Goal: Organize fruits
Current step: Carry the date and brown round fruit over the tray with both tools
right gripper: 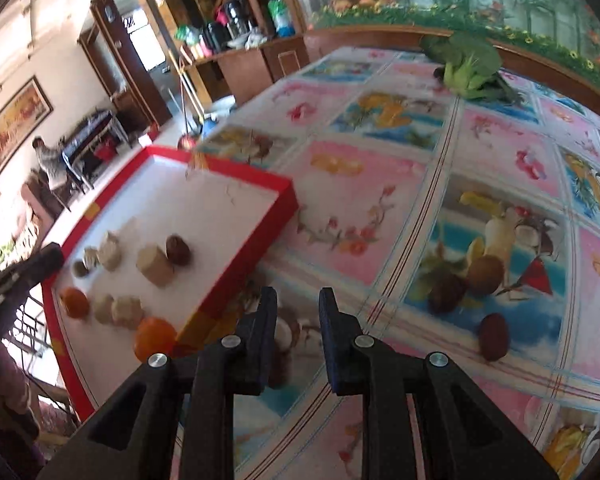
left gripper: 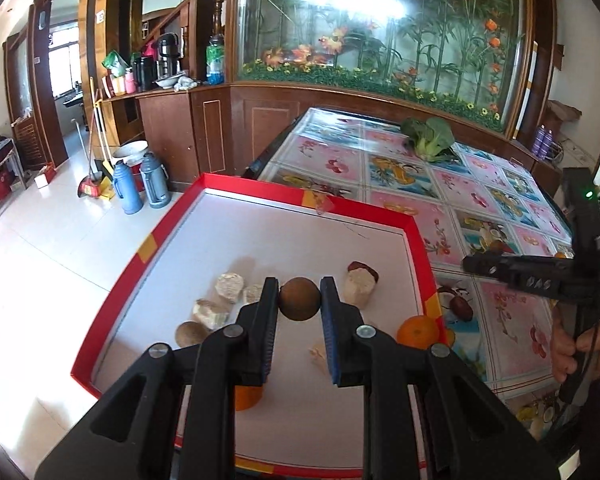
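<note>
From the left wrist camera, a red-rimmed tray with a white floor sits at the near-left edge of the tabletop, which is covered in a fruit-and-flower patterned cloth, and a leafy green vegetable lies well apart at the far end. The left claw hangs over the tray with its jaws closed narrowly on a round brown fruit, the pads touching it on both sides; the fruit is dull, matte and ball-shaped, so no long axis can be told. Around it on the tray floor lie pale cut chunks, a pale chunk with a dark red end just right of the claw, a second brown fruit at the left, an orange in the right corner and another orange piece partly hidden under the claw's left finger. The other gripper shows at the right edge, held in a hand. From the right wrist camera, somewhat blurred, the right claw hovers over the tabletop just beside the tray's near corner, jaws apart by a moderate gap with nothing between them. An oval dark red-brown fruit lies alone on the cloth to the right, its long axis running roughly toward and away from the camera.
</note>
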